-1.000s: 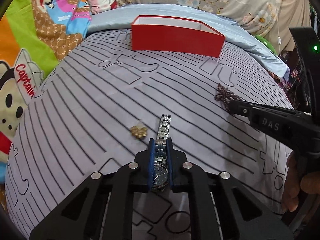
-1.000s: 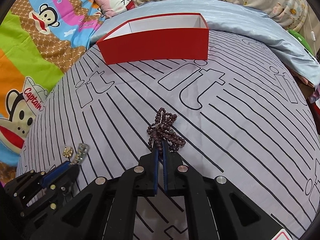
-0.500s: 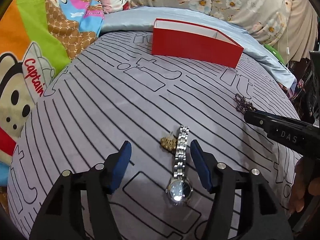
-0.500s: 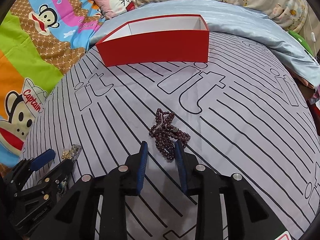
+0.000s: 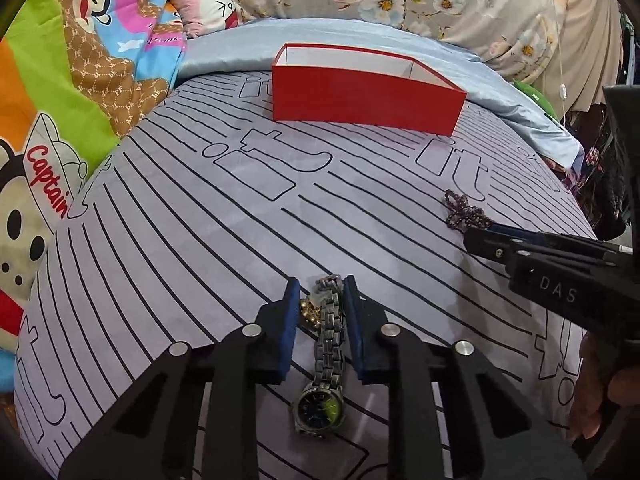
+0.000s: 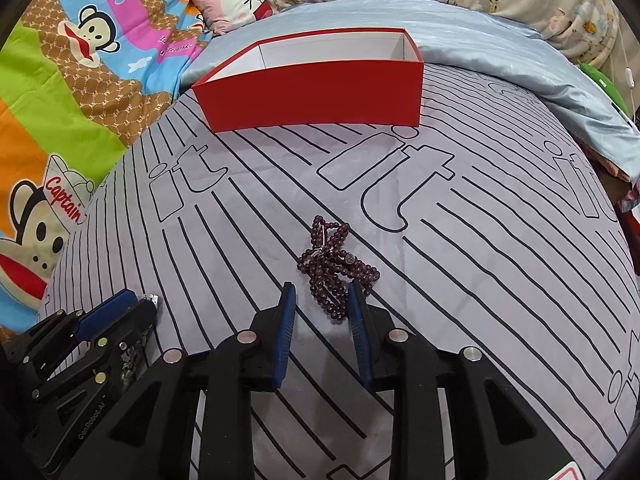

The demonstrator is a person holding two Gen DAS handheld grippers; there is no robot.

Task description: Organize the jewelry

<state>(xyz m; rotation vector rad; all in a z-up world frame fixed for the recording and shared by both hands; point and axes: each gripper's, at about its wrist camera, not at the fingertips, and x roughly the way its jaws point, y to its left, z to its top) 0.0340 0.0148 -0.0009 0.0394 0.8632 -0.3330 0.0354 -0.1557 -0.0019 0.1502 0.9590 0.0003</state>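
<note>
A silver watch (image 5: 319,408) lies on the grey striped bedspread, its band running away from me, with a small gold piece (image 5: 310,312) against the band's left side. My left gripper (image 5: 320,292) straddles both and its jaws are closing: the left pad touches the gold piece, the right pad touches the band. A heap of dark purple beads (image 6: 332,268) lies in front of my right gripper (image 6: 321,292). Its jaws are closing too, with the beads' near end between the fingers and a gap at the left pad. An open red box (image 6: 316,92) stands at the back.
The bedspread (image 5: 200,240) slopes away at the right. A pale blue sheet (image 6: 500,52) and pillows lie behind the red box (image 5: 368,96), a bright cartoon blanket (image 6: 60,120) to the left. The two grippers work close together; the left gripper (image 6: 120,304) shows at lower left in the right wrist view.
The left gripper let go of the watch near its face, opened wide, then narrowed around the band and gold piece. The right gripper went from shut to parted around the beads' near end.
</note>
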